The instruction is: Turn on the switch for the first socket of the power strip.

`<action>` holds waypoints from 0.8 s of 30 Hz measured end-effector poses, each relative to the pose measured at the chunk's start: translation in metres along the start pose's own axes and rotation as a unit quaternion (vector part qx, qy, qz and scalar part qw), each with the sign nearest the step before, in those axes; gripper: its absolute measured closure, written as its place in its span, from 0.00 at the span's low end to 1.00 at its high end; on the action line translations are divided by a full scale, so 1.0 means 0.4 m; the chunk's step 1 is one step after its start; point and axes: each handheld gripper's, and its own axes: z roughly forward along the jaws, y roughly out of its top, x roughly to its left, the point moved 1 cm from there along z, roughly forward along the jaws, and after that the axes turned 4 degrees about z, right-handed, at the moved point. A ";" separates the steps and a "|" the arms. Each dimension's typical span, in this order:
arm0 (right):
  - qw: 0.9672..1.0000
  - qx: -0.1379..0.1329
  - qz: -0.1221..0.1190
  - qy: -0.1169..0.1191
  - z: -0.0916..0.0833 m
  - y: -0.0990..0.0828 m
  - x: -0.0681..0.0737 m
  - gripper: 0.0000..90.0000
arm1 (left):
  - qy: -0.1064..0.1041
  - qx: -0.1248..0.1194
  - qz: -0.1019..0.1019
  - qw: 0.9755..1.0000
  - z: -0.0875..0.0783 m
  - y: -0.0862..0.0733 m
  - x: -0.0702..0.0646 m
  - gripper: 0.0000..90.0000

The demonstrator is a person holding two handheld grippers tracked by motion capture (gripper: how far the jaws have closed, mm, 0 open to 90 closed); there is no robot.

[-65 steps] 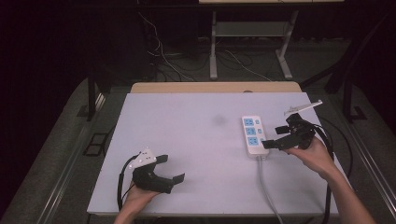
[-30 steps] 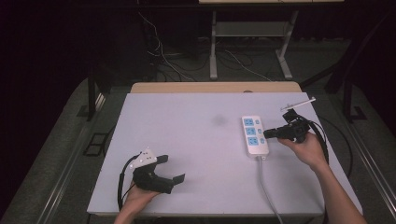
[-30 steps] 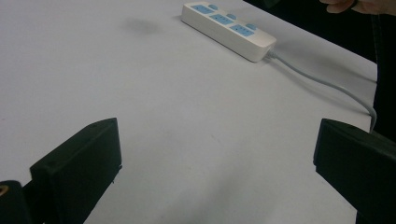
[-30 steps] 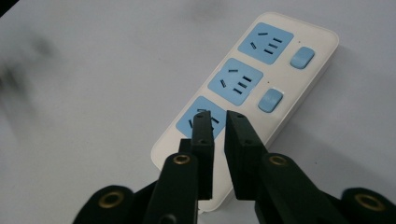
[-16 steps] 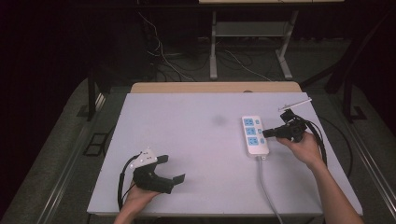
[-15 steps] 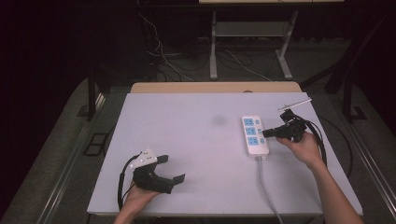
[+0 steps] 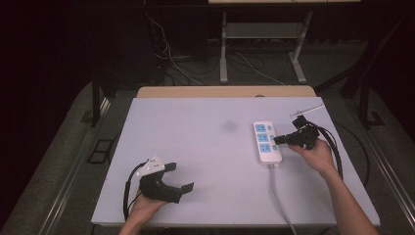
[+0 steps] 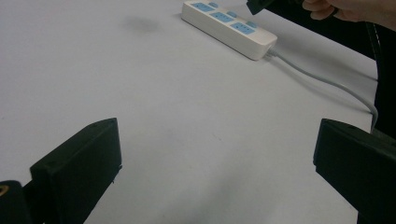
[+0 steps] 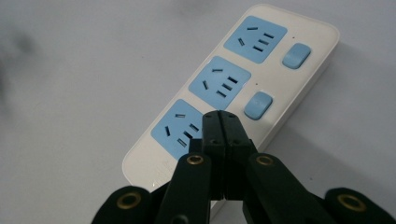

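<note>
On my left, near the table's [image 7: 205, 147] front-left corner, I have the left gripper [image 7: 178, 178] resting low over the white top, held by the left hand [image 7: 142, 208] that comes in over the front edge. Its jaws are spread wide and hold nothing; in the left gripper view [image 8: 212, 172] I see bare tabletop between them. They point toward the right side of the table, and its black cable [image 7: 128, 188] loops back beside the hand. A faint dark smudge [image 7: 228, 126] sits near the middle of the table, a little toward the back. Further right lies the strip [image 7: 266, 142], a white power strip flat on the table, its length running front to back, in the right half and nearer the right edge than the middle. It has three blue sockets in a row with a blue switch [image 9: 258, 105] beside each one I can see clearly, and its grey cord [image 7: 280, 196] leaves the near end and runs toward the front edge. At the strip's right side I have the right gripper [image 7: 277, 140], held in the right hand [image 7: 315, 154]. In the right gripper view [image 9: 222, 122] its jaws are pressed together with nothing between them, their tips over the nearest socket and just beside the middle switch; I cannot tell whether they touch the strip.
</note>
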 end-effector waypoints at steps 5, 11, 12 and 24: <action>1.000 0.006 -0.001 0.002 0.013 -0.008 -0.002 0.99 | 0.000 -0.001 -0.001 1.000 0.000 0.000 0.000 0.00; 1.000 0.014 -0.002 0.001 0.022 -0.013 0.002 0.99 | 0.000 0.000 0.000 1.000 0.000 0.000 0.000 0.00; 1.000 0.015 -0.006 0.000 0.022 -0.013 0.003 0.99 | -0.001 0.000 0.001 1.000 0.001 0.000 0.000 0.00; 0.999 0.010 -0.034 -0.019 0.025 -0.022 0.015 1.00 | -0.001 -0.001 0.003 1.000 -0.001 0.001 -0.003 0.00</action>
